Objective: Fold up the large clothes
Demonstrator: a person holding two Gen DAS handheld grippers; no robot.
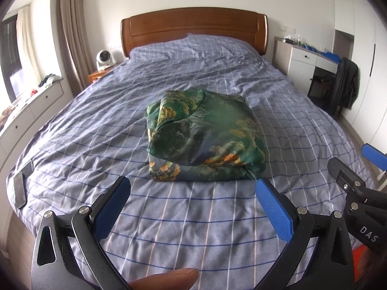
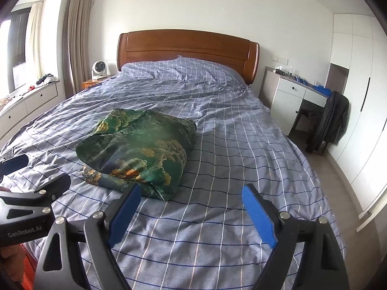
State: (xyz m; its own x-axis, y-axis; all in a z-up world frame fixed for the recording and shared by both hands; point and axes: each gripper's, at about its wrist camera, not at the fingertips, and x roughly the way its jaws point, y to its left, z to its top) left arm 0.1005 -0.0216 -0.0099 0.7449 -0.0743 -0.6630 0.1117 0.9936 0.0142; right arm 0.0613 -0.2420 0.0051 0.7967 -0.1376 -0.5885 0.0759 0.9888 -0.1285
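A green patterned garment (image 1: 203, 137) is seen folded into a compact bundle near the middle of the bed (image 1: 169, 217), on its blue checked cover. The left gripper (image 1: 193, 193) is held just short of the bundle's near edge, jaws spread wide with nothing between them. The right gripper (image 2: 191, 198) is likewise spread and empty, beside the bundle's near right corner
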